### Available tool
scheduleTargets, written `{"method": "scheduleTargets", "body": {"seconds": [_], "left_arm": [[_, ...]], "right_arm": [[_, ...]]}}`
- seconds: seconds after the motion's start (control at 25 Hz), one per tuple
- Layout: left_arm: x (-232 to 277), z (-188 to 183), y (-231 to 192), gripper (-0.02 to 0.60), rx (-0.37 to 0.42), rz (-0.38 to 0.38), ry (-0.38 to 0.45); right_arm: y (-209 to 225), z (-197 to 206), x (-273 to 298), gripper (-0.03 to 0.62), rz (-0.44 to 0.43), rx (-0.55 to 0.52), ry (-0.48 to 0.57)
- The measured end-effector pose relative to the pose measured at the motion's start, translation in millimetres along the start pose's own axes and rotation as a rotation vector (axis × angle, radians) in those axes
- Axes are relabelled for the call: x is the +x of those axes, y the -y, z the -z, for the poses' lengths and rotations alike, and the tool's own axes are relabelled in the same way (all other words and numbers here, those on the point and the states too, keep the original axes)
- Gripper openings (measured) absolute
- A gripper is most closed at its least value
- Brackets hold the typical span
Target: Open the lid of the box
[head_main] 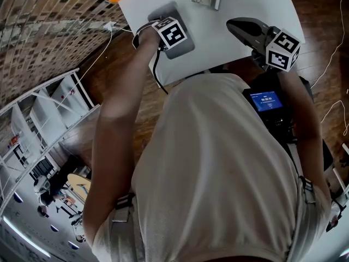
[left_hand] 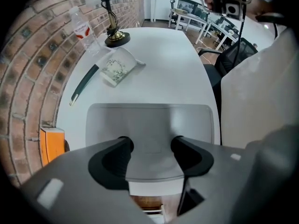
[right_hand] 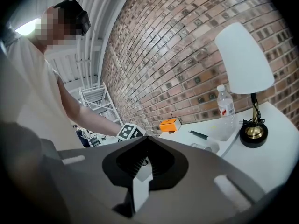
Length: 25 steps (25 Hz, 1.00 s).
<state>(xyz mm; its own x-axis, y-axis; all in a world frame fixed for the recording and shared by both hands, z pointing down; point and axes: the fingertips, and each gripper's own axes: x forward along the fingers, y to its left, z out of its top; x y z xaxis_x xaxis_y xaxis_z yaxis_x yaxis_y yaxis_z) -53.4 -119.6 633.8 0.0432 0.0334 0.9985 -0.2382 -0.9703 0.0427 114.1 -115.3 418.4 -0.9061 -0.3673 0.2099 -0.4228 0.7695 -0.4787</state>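
Observation:
A flat grey box [left_hand: 149, 120] with rounded corners lies shut near the front edge of the white table [left_hand: 163, 55]. My left gripper [left_hand: 150, 155] hangs just above the near part of its lid, jaws wide open, one dark pad to each side and neither pressing on anything. From the head view the left gripper [head_main: 166, 29] covers the middle of the box [head_main: 163, 11]. My right gripper [head_main: 235, 25] is held above the table to the right of the box. In its own view the right gripper [right_hand: 144, 146] looks shut, with nothing between the jaws.
At the table's far end are a lamp [left_hand: 112, 13], a water bottle [left_hand: 84, 31], a small patterned white box [left_hand: 117, 69] and a dark pen-like thing [left_hand: 84, 84]. An orange box [left_hand: 51, 146] sits by the brick wall. An office chair [left_hand: 233, 55] stands right of the table.

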Motion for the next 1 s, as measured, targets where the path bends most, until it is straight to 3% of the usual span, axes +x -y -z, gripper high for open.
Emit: {"method": "scheduleTargets", "body": {"seconds": [0.12,0.2,0.32,0.4,0.64,0.88,1.0], "left_arm": [[-16,2,2,0.29,-0.007,-0.033,0.046],[-33,4,8,0.29,-0.033,-0.054,0.12],[-55,21,16,0.29,-0.127,-0.086,0.246],[-60,50,22,0.29,-0.187,-0.109,0.258],[-24,130,62,0.29,-0.188,-0.047,0.082],[34,135,84,0.29,0.007,0.015,-0.055],[52,131,86,0.29,0.036,0.039,-0.079]], "right_arm": [[-1,-1,1,0.002,-0.003,0.002,0.0],[-2,0,3,0.002,-0.01,0.003,-0.003],[-8,0,14,0.002,-0.03,-0.006,-0.018],[-15,1,23,0.002,-0.052,-0.016,-0.033],[-26,6,42,0.002,-0.095,-0.033,-0.079],[-40,6,53,0.002,-0.103,-0.05,-0.104],[-39,8,49,0.002,-0.085,-0.044,-0.104]]}}
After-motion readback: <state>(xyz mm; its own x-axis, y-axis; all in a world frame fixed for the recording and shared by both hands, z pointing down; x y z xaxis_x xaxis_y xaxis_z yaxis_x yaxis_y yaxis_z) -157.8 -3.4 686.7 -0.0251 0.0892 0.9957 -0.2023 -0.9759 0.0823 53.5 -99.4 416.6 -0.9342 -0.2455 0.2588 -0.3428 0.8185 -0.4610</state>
